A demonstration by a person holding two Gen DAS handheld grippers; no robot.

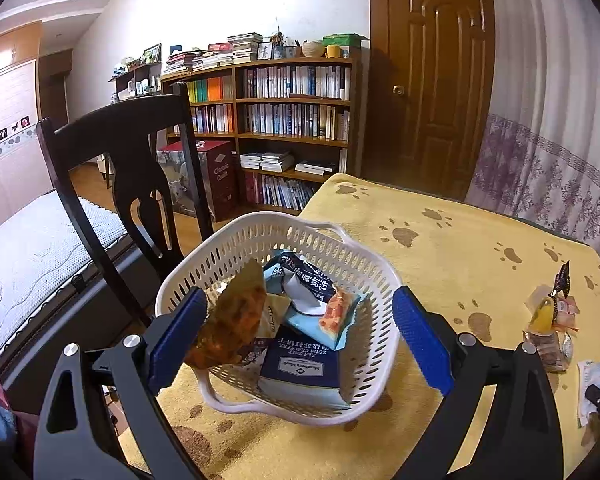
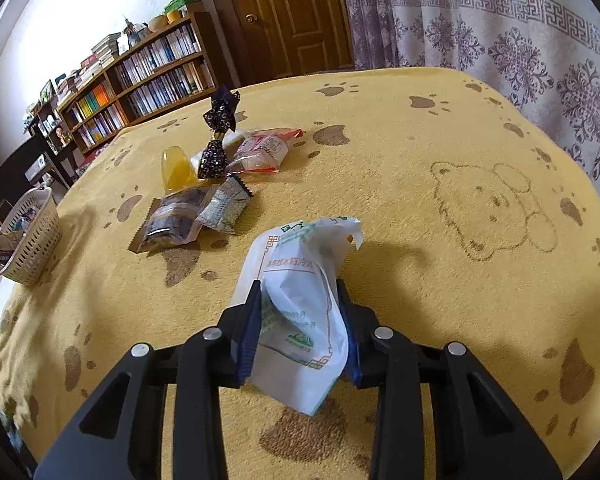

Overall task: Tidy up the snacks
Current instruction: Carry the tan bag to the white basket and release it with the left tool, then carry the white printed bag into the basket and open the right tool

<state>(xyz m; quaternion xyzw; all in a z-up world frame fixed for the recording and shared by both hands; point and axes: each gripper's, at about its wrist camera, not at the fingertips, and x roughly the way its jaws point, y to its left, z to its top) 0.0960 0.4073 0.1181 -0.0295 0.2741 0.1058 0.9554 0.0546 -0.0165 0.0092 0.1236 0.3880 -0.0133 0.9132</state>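
Left tongs [image 1: 300, 332] gape wide above the basket [image 1: 374, 276]; right tongs [image 2: 298, 320] pinch a white packet [image 2: 300, 280].

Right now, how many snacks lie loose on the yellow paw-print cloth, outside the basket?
5: brown clear packet, white patterned packet beside it, yellow jelly cup, purple bow-wrapped sweet, red-edged packet behind. More may hide.

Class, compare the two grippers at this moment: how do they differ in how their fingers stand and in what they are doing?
The left gripper is open, its fingers spread wide over the white basket; the right gripper is shut on a white packet. The left grips nothing, though a brown snack packet leans by one finger; the right holds its packet over the yellow tablecloth. Both have blue finger pads on black frames.
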